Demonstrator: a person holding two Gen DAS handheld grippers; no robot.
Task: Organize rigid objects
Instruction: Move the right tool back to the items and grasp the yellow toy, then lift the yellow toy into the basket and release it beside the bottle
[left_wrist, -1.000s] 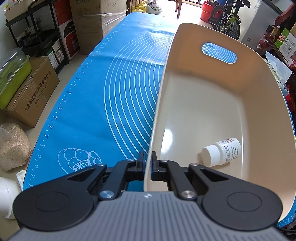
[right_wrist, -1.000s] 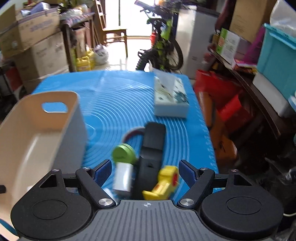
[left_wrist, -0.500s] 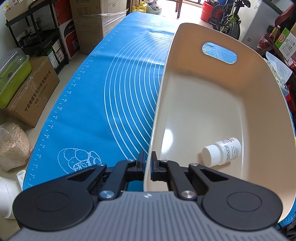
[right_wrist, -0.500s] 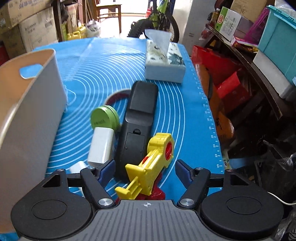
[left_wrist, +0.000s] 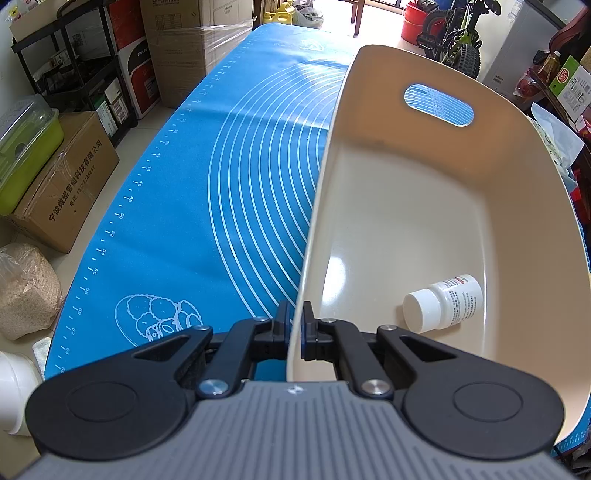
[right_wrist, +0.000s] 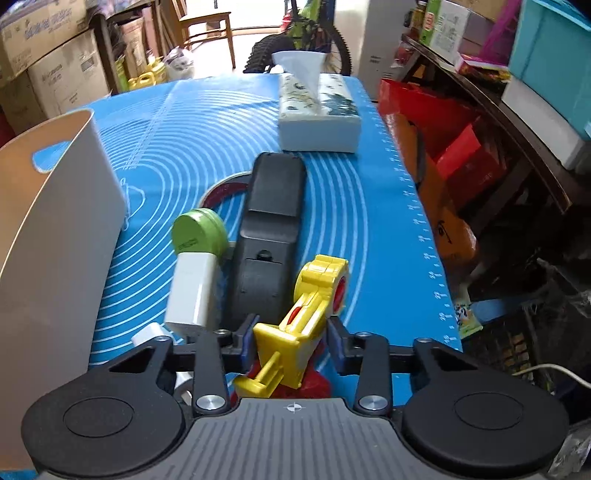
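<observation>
My left gripper (left_wrist: 294, 325) is shut on the near rim of a cream plastic basket (left_wrist: 424, 177), which stands on the blue mat (left_wrist: 221, 192). A white pill bottle (left_wrist: 443, 302) lies on its side inside. The basket's outer wall also shows at the left of the right wrist view (right_wrist: 55, 236). My right gripper (right_wrist: 291, 336) has closed around a yellow tape dispenser (right_wrist: 306, 306) with a red core; the fingers (right_wrist: 246, 338) touch its sides. Beside it lie a black remote-like device (right_wrist: 273, 229), a green-capped white bottle (right_wrist: 195, 266) and a small white piece (right_wrist: 151, 332).
A tissue box (right_wrist: 317, 114) stands at the mat's far end. A dark red ring (right_wrist: 225, 192) lies behind the black device. The table's right edge (right_wrist: 424, 229) drops to red boxes and clutter. Cardboard boxes (left_wrist: 62, 177) and shelves stand left of the table.
My right gripper has moved down and forward over the yellow tape dispenser and its fingers have closed in on it. The left gripper and basket have not moved.
</observation>
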